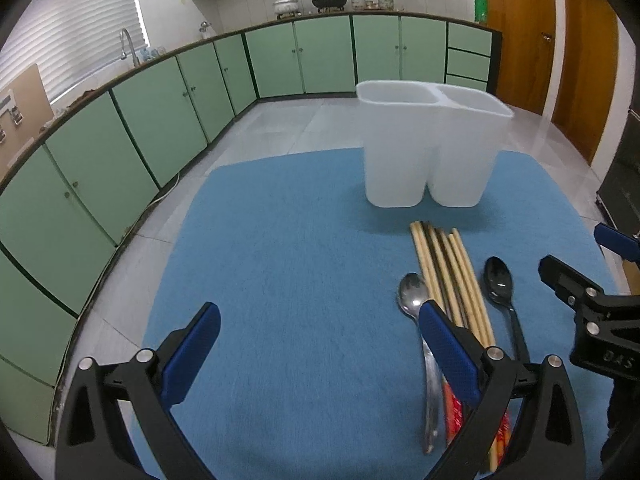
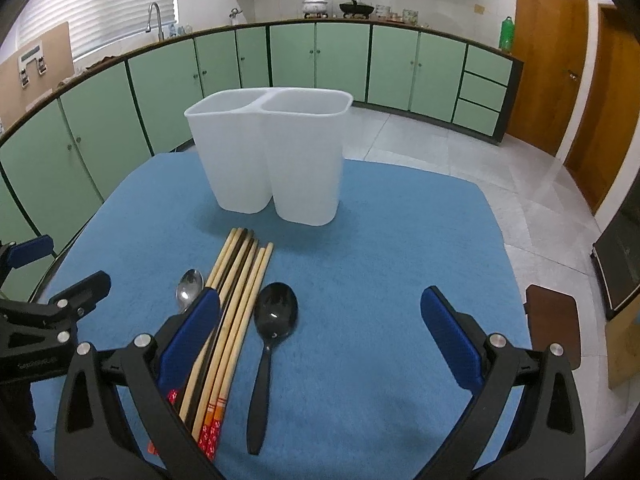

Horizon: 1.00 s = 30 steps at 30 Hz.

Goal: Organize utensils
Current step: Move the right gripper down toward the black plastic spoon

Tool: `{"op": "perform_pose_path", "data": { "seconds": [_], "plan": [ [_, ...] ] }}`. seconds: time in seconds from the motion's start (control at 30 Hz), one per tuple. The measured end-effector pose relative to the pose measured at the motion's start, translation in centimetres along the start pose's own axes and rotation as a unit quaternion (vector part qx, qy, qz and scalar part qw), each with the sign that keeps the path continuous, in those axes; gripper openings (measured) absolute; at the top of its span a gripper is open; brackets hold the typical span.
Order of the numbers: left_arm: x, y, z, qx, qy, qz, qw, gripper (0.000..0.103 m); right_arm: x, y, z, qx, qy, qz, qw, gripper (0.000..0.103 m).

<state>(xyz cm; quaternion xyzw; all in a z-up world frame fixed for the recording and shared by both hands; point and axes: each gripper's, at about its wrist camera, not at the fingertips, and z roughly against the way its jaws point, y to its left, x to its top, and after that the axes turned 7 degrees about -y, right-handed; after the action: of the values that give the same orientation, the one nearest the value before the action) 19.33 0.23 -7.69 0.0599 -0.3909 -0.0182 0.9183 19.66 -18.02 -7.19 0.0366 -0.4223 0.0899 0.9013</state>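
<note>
A: Left wrist view first: what lies on the blue-covered counter (image 1: 280,260)?

B: A white translucent plastic two-compartment utensil holder (image 1: 428,144) stands upright at the far side. Nearer lies a bundle of light wooden chopsticks with red patterned ends (image 1: 452,276), a shiny metal spoon (image 1: 414,300) touching its left side and a black plastic spoon (image 1: 500,284) just beside its right.

A: And the left gripper (image 1: 320,328)?

B: Its blue-padded fingers (image 1: 192,356) are spread wide with nothing between them (the right finger sits in front of the chopsticks and the metal spoon's handle).

A: Right wrist view?

B: The right gripper (image 2: 320,320) is likewise wide apart and holds nothing; the black spoon (image 2: 276,316) lies bowl-up between its fingers (image 2: 452,344), near the left one. Both compartments of the holder (image 2: 272,152) look empty, as far as the rims allow.
</note>
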Motion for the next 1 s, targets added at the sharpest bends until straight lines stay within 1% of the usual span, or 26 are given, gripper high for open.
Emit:
{"op": "perform_pose_path", "data": {
  "seconds": [0.13, 0.2, 0.27, 0.4, 0.47, 0.6, 0.63, 0.67, 0.7, 0.73, 0.8, 0.83, 0.9, 1.0],
  "plan": [
    [0.0, 1.1, -1.4, 0.015, 0.011, 0.01, 0.9998, 0.097, 0.1, 0.5, -0.8, 0.0, 0.009, 0.012, 1.0, 0.095],
    [-0.2, 1.6, -2.0, 0.012, 0.016, 0.015, 0.9997, 0.097, 0.0, 0.7, -1.3, 0.002, 0.018, 0.016, 1.0, 0.093],
    [-0.5, 1.9, -2.5, 0.009, 0.023, 0.018, 0.9995, 0.097, 0.0, 1.0, -1.9, 0.0, 0.028, 0.019, 0.999, 0.086],
    [-0.9, 2.0, -3.4, -0.003, 0.034, 0.022, 0.9992, 0.097, -0.3, 1.2, -3.6, 0.003, 0.056, 0.013, 0.998, 0.078],
    [-1.0, 1.8, -3.5, -0.008, 0.037, 0.021, 0.9991, 0.097, -0.4, 1.1, -4.5, 0.013, 0.072, 0.006, 0.997, 0.07],
    [-1.2, 0.9, -3.9, -0.02, 0.039, 0.012, 0.999, 0.097, -0.6, 1.3, -6.0, 0.016, 0.09, 0.0, 0.996, 0.066],
    [-1.3, 0.8, -3.9, -0.023, 0.039, 0.01, 0.9989, 0.097, -0.6, 1.4, -6.2, 0.02, 0.094, -0.001, 0.995, 0.062],
    [-1.3, 0.6, -3.9, -0.026, 0.04, 0.008, 0.9988, 0.097, -0.7, 1.4, -6.6, 0.027, 0.103, -0.004, 0.994, 0.054],
    [-1.2, 0.6, -4.1, -0.028, 0.04, 0.007, 0.9988, 0.097, -0.8, 1.4, -6.9, 0.03, 0.106, -0.008, 0.994, 0.051],
    [-1.2, 0.3, -4.1, -0.03, 0.041, 0.005, 0.9987, 0.097, -0.8, 1.3, -7.1, 0.033, 0.112, -0.01, 0.993, 0.044],
    [-1.1, 0.0, -4.2, -0.038, 0.043, 0.003, 0.9984, 0.097, -0.7, 1.4, -7.0, 0.03, 0.107, -0.001, 0.994, 0.04],
    [-1.1, -0.4, -4.2, -0.042, 0.043, 0.003, 0.9982, 0.097, -0.7, 1.4, -6.9, 0.032, 0.106, 0.002, 0.994, 0.034],
    [-1.2, -1.0, -4.3, -0.057, 0.046, 0.0, 0.9973, 0.097, -0.5, 1.2, -6.9, 0.034, 0.107, 0.001, 0.994, 0.026],
    [-1.6, -2.0, -4.3, -0.077, 0.052, -0.006, 0.9956, 0.097, -0.2, 0.3, -6.8, 0.04, 0.112, -0.007, 0.993, 0.019]
  ]
}}
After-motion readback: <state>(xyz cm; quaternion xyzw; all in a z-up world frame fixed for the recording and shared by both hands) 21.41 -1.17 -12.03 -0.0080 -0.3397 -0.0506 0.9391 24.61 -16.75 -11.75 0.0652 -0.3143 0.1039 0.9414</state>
